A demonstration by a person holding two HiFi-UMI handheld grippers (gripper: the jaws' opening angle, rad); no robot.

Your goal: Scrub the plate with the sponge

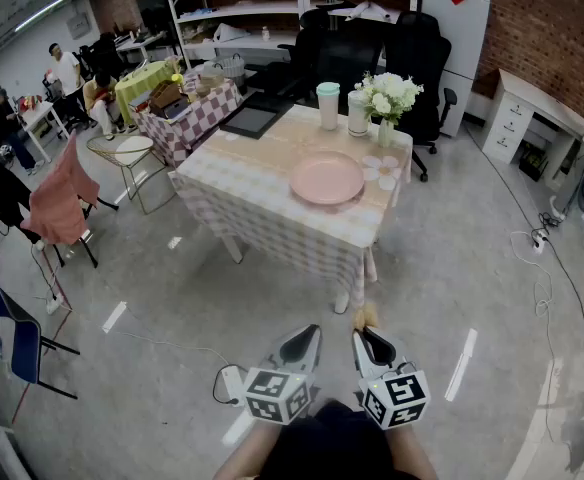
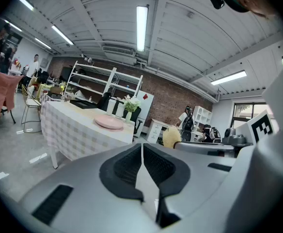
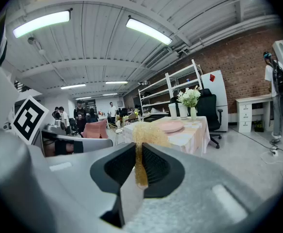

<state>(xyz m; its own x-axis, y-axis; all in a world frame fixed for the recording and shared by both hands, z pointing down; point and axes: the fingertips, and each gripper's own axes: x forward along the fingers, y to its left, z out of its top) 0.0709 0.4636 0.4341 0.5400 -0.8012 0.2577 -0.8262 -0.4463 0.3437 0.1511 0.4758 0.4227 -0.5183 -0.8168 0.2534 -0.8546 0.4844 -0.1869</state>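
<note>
My left claw is clenched on nothing; my right claw grips the sponge. The plate lies on the surface at 12 o'clock, well apart from both claws.

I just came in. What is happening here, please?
A person stands on the floor, some way from the table, with tongs in each hand. The right tongs are shut on a yellow sponge. The left tongs are shut with nothing between them. The pink plate lies on the table, with a cup and a vase of flowers behind it. Neither tool is near the plate, so scrubbing has not yet begun.
</note>
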